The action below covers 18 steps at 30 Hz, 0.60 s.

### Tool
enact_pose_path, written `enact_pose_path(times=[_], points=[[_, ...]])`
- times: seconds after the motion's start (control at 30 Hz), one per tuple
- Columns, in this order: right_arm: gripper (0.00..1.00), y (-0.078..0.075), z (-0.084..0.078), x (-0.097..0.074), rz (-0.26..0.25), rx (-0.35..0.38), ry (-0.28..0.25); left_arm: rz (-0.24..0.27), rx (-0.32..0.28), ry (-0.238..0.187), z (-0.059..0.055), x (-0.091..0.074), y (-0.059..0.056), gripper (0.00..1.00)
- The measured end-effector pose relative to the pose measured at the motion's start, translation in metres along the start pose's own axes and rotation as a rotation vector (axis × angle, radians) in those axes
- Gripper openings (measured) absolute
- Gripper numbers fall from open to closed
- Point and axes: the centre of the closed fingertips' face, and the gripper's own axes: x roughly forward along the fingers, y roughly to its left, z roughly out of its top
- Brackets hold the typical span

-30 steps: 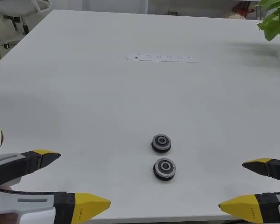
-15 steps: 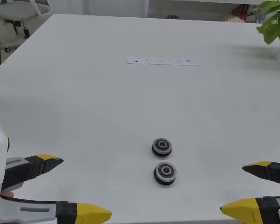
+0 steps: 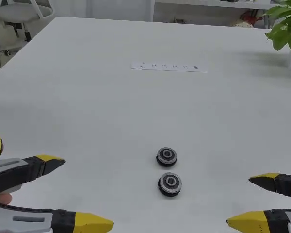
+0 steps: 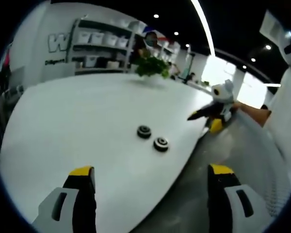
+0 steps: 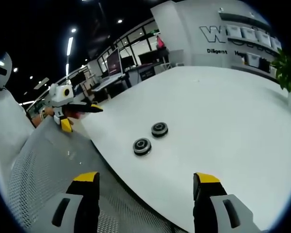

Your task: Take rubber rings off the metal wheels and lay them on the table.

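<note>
Metal wheels (image 3: 168,171), round, black rubber-rimmed, on matte white table (image 3: 111,111).

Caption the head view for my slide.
Between open left tongs and right tongs, the far wheel and near wheel lie on the table, rings on.

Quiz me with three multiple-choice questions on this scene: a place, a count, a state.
1. Where are the wheels on the table? A) far edge B) near edge, between left tongs and right tongs C) stacked
2. How many wheels? A) one B) two C) four
3. The tongs are? A) both open, empty B) both shut C) one gripping a wheel
Answers: 1 B, they lie apart between both tongs; 2 B, two show in the head view; 3 A, jaws stand wide apart, holding nothing.
</note>
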Motion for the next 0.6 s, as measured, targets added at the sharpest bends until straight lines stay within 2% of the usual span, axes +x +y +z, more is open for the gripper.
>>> enact_pose_path(times=[0.13, 0.27, 0.37, 0.6], points=[[0.76, -0.003, 0.015, -0.004, -0.006, 0.068, -0.100, -0.003, -0.003, -0.049, 0.015, -0.004, 0.000, 0.98], [0.76, -0.008, 0.023, -0.010, -0.020, 0.115, -0.165, 0.001, 0.027, -0.033, 0.017, -0.005, 0.001, 0.98], [0.75, -0.010, 0.023, -0.011, -0.029, 0.120, -0.172, 0.005, 0.051, -0.019, 0.018, -0.006, 0.001, 0.98], [0.75, -0.007, 0.026, -0.013, -0.037, 0.055, -0.158, 0.007, 0.099, -0.031, 0.034, -0.010, 0.001, 0.97]])
